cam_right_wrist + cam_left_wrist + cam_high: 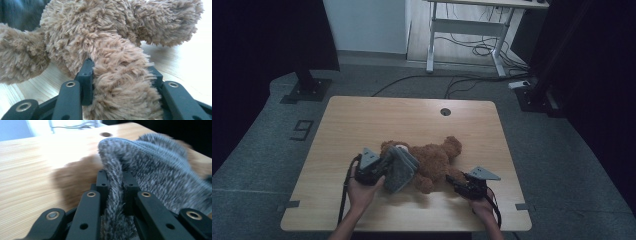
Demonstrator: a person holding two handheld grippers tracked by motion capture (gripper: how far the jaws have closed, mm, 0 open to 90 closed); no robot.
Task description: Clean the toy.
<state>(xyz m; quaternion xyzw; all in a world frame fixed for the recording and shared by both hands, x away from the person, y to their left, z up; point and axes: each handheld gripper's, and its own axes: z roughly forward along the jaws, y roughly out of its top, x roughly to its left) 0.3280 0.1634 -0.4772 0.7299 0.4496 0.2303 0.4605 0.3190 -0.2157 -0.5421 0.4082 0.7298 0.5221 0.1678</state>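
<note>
Grey fleece cloth [150, 170] sits pinched in the left gripper [115, 185], while the right gripper [120, 75] clamps the teddy bear's [432, 159] four-o'clock limb.

In the high view the grey cloth [400, 170] covers part of the teddy bear [432, 160], so the bear's head end is mostly hidden and its face cannot be made out. In the left gripper view the cloth runs off the right and bottom edges, and the brown fur behind it is a blur. In the right gripper view the bear is cut off at the top and left edges, and the limb held between the jaws hides their inner faces; whether it is an arm or a leg cannot be told.
</note>
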